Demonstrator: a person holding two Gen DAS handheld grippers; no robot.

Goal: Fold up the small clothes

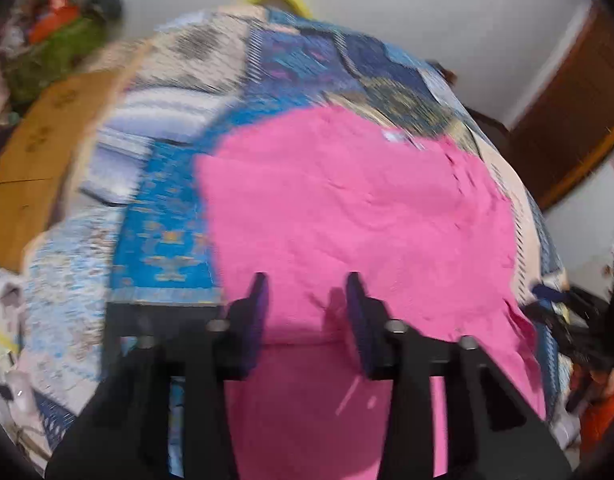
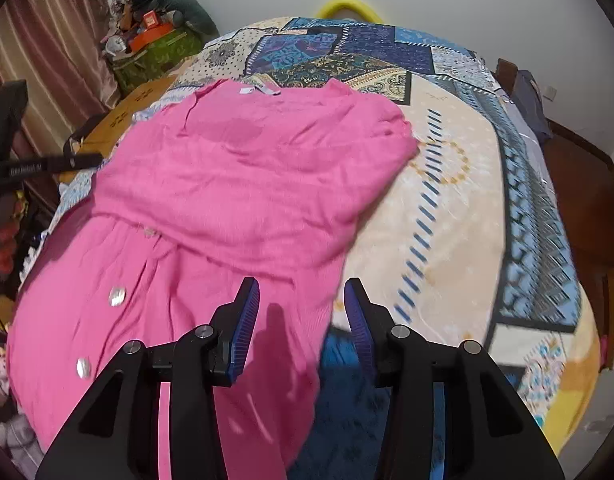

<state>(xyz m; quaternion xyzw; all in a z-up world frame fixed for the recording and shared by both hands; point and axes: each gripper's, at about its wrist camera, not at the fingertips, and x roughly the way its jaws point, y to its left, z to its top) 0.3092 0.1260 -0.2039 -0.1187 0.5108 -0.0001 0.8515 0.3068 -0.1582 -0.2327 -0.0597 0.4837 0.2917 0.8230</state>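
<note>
My right gripper (image 2: 301,286) hangs over the near edge of the bed (image 2: 447,208), its jaws standing partly apart with nothing pinched between them; the left pad sits above pink cloth, the right above the patterned bedspread (image 2: 527,216). My left gripper (image 1: 305,280), seen through a blurred view, hovers likewise over the pink garment (image 2: 211,200), jaws a modest gap apart and clear of the fabric.

The garment lies flat on the bedspread, toward the left side of the bed as the right wrist view shows it. Its long axis runs from the near edge away toward the far wall, leaning a little to the right. The neck, with a pale label (image 2: 259,89), points away from me; the buttoned part, with two pale buttons (image 2: 117,295), lies nearest. The upper portion appears folded over the lower, making a crosswise ridge mid-length.

Beyond the garment, a yellow hoop (image 2: 349,6) peeks over the bed's far edge against the white wall. To the far left stands a pile of clutter (image 2: 155,36) on a green box beside a striped curtain (image 2: 47,40).
</note>
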